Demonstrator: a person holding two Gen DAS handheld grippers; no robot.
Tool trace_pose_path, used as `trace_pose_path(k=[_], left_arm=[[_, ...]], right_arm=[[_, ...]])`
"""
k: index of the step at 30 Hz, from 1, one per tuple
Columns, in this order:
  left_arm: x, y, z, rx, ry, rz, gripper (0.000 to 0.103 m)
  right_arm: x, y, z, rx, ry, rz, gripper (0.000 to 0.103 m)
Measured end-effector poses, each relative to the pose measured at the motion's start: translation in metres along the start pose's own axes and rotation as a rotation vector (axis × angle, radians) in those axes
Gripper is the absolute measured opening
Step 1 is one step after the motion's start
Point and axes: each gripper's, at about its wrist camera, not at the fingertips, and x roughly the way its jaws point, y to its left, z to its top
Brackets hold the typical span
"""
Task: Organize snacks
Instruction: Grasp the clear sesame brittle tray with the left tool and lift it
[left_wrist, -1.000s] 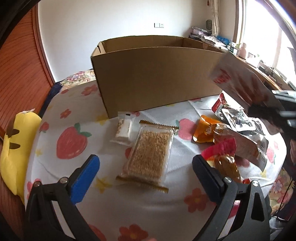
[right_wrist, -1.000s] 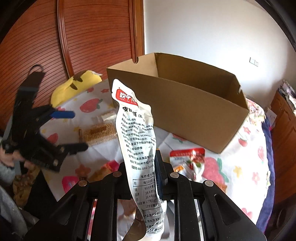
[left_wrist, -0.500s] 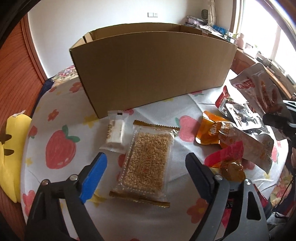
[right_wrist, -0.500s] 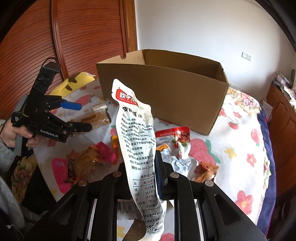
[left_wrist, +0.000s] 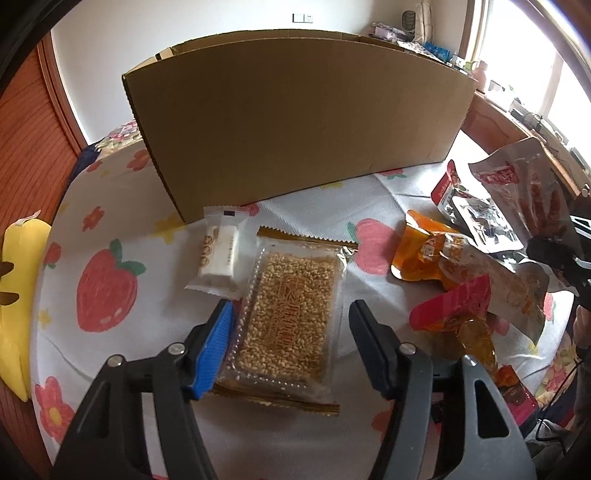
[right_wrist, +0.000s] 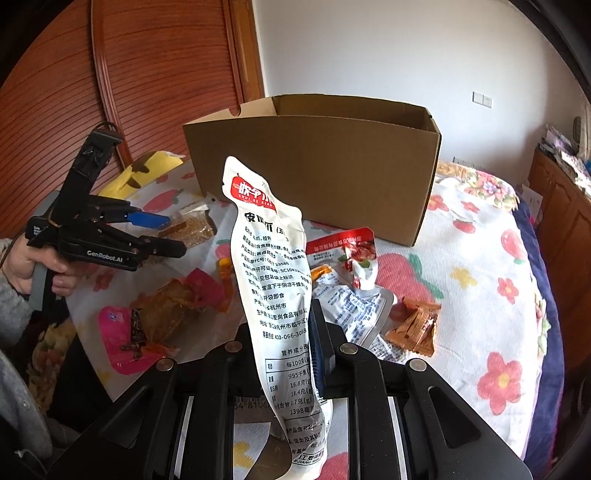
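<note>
My left gripper (left_wrist: 290, 314) is open, its fingers on either side of a clear pack of puffed-grain bar (left_wrist: 291, 310) lying on the strawberry-print cloth. It also shows in the right wrist view (right_wrist: 159, 236) over the same pack (right_wrist: 192, 229). My right gripper (right_wrist: 295, 332) is shut on a white foil snack pouch (right_wrist: 273, 280) with a red label, held upright above the table; the pouch also shows in the left wrist view (left_wrist: 524, 188). An open cardboard box (left_wrist: 295, 122) stands behind the snacks and also shows in the right wrist view (right_wrist: 317, 158).
A small white wrapped cake (left_wrist: 219, 254) lies left of the grain bar. Orange, pink and silver packets (left_wrist: 461, 266) are heaped on the right. A yellow plush toy (left_wrist: 18, 295) sits at the table's left edge. A wooden sliding door (right_wrist: 129, 74) stands behind.
My left gripper has moved forward and down until its fingers straddle the grain bar pack. My right gripper has pulled back from the box with the pouch still held.
</note>
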Motion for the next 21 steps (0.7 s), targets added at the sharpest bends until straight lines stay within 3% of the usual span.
trace_pose_path(k=[7, 9, 11, 21], left_arm=[[0.005, 0.0, 0.0, -0.004, 0.001, 0.013, 0.063], [0.005, -0.003, -0.001, 0.005, -0.003, 0.026, 0.051], [0.003, -0.004, -0.003, 0.013, -0.007, 0.029, 0.047], [-0.023, -0.011, -0.014, 0.013, -0.061, 0.001, 0.045]], right_arm=[[-0.003, -0.001, -0.001, 0.003, -0.005, -0.002, 0.016], [-0.004, -0.001, 0.0, 0.004, -0.005, -0.005, 0.016], [-0.005, -0.001, 0.0, 0.003, -0.004, -0.007, 0.016], [-0.011, 0.002, 0.004, 0.0, -0.006, -0.021, 0.016]])
